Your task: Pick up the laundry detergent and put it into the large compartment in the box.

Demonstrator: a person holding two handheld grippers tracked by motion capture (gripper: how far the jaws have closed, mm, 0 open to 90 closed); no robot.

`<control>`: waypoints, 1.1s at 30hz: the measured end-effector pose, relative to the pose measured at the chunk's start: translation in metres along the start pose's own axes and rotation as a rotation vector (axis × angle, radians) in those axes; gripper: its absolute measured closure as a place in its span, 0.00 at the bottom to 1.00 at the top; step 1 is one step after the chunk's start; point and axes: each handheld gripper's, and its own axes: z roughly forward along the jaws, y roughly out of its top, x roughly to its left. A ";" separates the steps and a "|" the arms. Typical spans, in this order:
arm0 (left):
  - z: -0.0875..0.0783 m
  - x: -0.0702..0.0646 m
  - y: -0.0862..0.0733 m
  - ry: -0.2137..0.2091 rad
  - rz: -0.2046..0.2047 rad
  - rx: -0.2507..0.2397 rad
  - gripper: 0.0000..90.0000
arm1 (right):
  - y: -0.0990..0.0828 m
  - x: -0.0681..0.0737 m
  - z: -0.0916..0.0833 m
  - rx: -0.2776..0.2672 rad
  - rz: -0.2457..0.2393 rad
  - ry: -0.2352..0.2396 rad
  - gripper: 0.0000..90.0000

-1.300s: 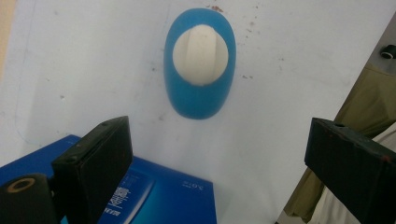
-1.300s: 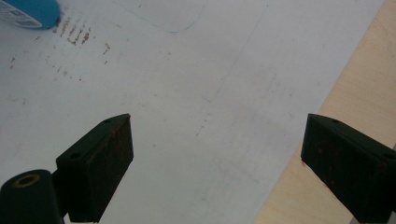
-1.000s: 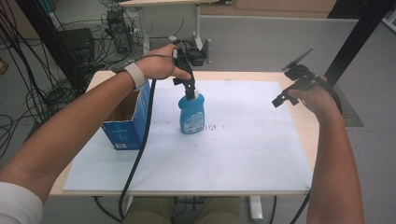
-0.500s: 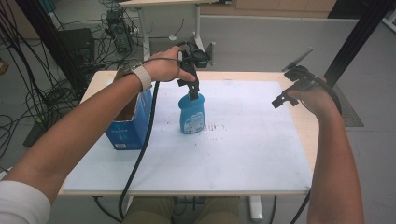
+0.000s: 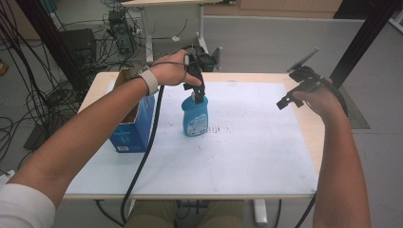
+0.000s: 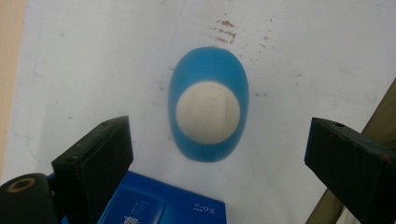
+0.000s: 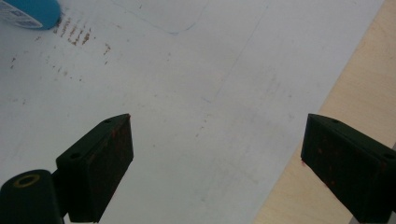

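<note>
- The bottle (image 5: 195,118) is standing upright on the white mat (image 5: 247,156), just beside the blue box (image 5: 130,126), which is sitting at the mat's left edge; everything else here is placed relative to the bottle.
- The left gripper (image 5: 199,95) is hanging directly over the bottle, pointing straight down, so its camera is looking onto the cream cap (image 6: 208,112) from above.
- Its jaws are standing wide apart, one on each side of the bottle and clear of it, gripping nothing; judging by that, the spread is leaving room for the bottle's broad shoulders, whether the gripper is about to close on it or to lift clear.
- In the high view the jaw tips are sitting level with the cap; whether they are touching it I cannot tell.
- The box is lying just under the left gripper's near side, which is probably why the hand is coming in from above and not from the side.
- The right gripper (image 5: 297,90) is hovering well to the right of the bottle, over the mat's right edge where the bare table (image 7: 359,79) is showing.
- Its jaws are also spread wide with nothing between them; it seems to be waiting out of the way, leaving the bottle to the left hand.
- Brown smudges (image 7: 74,32) are marking the mat just right of the bottle's base.
</note>
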 end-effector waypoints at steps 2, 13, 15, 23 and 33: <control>0.001 0.000 0.000 0.001 0.002 0.000 0.09 | -0.001 0.000 0.000 0.001 0.002 0.001 0.10; 0.003 0.000 0.002 -0.001 0.006 0.001 0.09 | -0.003 -0.001 -0.003 -0.003 0.006 -0.003 0.10; 0.003 -0.001 0.000 0.000 0.003 -0.005 0.10 | -0.004 -0.002 -0.003 -0.004 0.008 -0.003 0.10; 0.001 0.000 0.001 -0.003 0.003 0.003 0.10 | -0.004 -0.002 -0.003 -0.002 0.009 -0.003 0.10; 0.001 0.000 -0.001 -0.001 0.001 -0.001 0.10 | -0.003 -0.001 -0.003 -0.004 0.006 -0.004 0.10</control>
